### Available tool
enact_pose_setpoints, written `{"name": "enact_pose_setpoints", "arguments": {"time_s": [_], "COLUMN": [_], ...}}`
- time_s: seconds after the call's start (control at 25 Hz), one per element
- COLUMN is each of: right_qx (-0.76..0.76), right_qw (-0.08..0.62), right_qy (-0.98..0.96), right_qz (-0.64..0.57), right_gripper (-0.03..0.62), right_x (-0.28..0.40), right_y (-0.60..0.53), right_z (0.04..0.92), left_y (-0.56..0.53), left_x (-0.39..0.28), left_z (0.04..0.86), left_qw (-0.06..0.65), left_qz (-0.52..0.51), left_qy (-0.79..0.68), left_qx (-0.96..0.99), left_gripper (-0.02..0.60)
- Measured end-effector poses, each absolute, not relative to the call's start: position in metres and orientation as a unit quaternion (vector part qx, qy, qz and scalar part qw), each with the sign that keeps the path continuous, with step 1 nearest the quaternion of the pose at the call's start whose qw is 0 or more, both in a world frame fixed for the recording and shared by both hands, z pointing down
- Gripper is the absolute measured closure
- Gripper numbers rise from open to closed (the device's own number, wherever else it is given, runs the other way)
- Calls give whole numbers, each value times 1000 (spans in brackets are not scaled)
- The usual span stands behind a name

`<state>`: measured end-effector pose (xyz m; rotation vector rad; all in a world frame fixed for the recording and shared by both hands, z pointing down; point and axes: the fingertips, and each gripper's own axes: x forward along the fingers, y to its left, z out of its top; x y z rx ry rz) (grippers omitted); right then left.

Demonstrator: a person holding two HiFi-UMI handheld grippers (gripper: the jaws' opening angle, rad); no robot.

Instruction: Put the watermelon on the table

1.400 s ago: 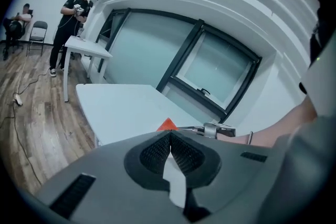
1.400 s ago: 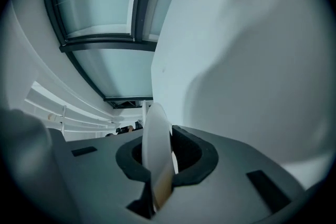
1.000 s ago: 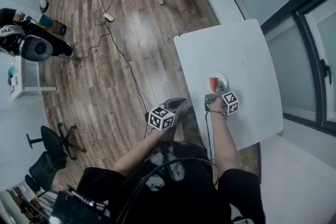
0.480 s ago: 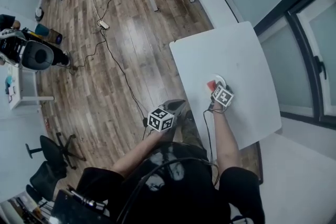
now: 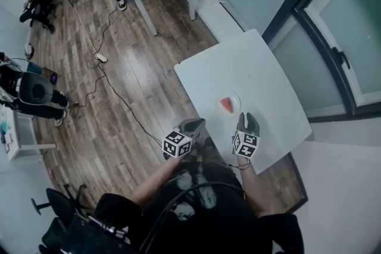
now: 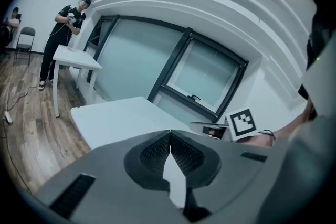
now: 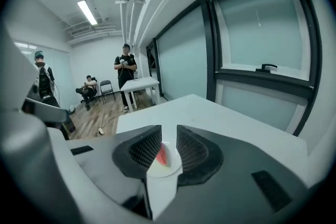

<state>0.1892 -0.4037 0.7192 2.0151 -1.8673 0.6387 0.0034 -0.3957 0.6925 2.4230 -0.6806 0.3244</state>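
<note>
Right tool [image 5: 247, 123] has come back from the plate [image 5: 236, 102] toward the table's [image 5: 268, 68] near edge and now hangs apart from it, where a moment earlier it was at the plate's rim. In the right gripper view, the right tool [image 7: 168, 131] shows its jaws partly apart and closing. Nothing is pressed between the pads. The plate [image 7: 167, 169] and the red watermelon [image 7: 162, 155] wedge show only through the gap, lying on the table beyond.

Watermelon [image 5: 226, 105] rests on the plate, which stands on the white table closer to the near edge than to the far one. Neither tool touches it.

Left tool [image 5: 195, 124] is held off the table's near edge, over the floor. In the left gripper view, the left tool [image 6: 170, 135] has its jaws brought fully together with nothing between them.

Reading: the release appears complete and the wedge has been set down. The task's aim looks met, unless the wedge is meant to lie on the bare table rather than on its plate.
</note>
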Motion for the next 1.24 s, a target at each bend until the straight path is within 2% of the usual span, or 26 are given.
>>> {"name": "enact_pose_setpoints", "arguments": {"time_s": [0.16, 0.28, 0.56, 1.24], "right_qx": [683, 681, 687, 657], "right_qw": [120, 114, 91, 92], "right_qy": [-691, -704, -706, -726], "right_qz": [203, 170, 142, 181], "right_gripper": [576, 582, 582, 582], "right_x": [160, 163, 167, 150], "right_y": [-360, -350, -346, -344], "right_z": [673, 648, 626, 642], "left_y": [-395, -392, -385, -368], "left_x": [11, 27, 49, 34], "left_z": [664, 644, 630, 642], "left_qw": [237, 181, 132, 177], "left_qz": [136, 143, 150, 152], "left_qy": [-242, -225, -219, -216], "left_qx": [931, 947, 955, 948], "left_gripper": [577, 577, 577, 577]}}
